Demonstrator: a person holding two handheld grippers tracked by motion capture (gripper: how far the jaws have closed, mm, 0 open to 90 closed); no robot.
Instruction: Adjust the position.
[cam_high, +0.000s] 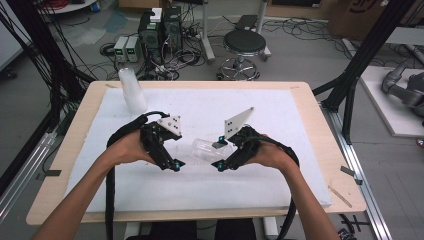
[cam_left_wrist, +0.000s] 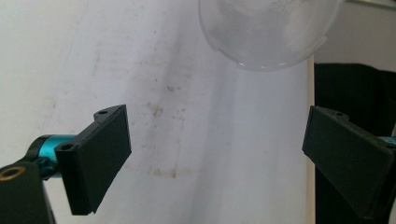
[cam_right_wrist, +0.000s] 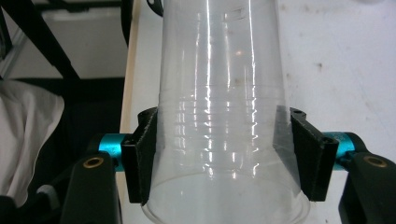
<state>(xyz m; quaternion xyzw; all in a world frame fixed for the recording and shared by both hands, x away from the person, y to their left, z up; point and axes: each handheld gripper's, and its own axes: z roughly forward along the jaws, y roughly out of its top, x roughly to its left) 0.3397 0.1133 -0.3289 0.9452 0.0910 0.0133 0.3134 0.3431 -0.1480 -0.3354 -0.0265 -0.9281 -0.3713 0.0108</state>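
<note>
A clear plastic cup (cam_high: 206, 148) lies sideways in the air over the middle of the white sheet (cam_high: 280, 165), and my right gripper (cam_high: 220, 155) is shut on it. In the right gripper view both black pads press the ribbed wall of the cup (cam_right_wrist: 219, 93) near its wide rim, with the right gripper (cam_right_wrist: 219, 158) around it. My left gripper (cam_high: 173, 152) is held a little to the left of the cup, apart from it. Its jaws stand open and empty in the left gripper view (cam_left_wrist: 215, 158), with the cup's round end (cam_left_wrist: 268, 32) ahead. A frosted stack of cups (cam_high: 132, 90) stands at the back left.
The wooden table (cam_high: 60, 165) carries the white sheet. On the floor behind it are a round stool (cam_high: 244, 45), computer boxes (cam_high: 160, 30) and many cables. Black frame posts (cam_high: 350, 85) stand at both sides. A second white table (cam_high: 395, 115) is at the right.
</note>
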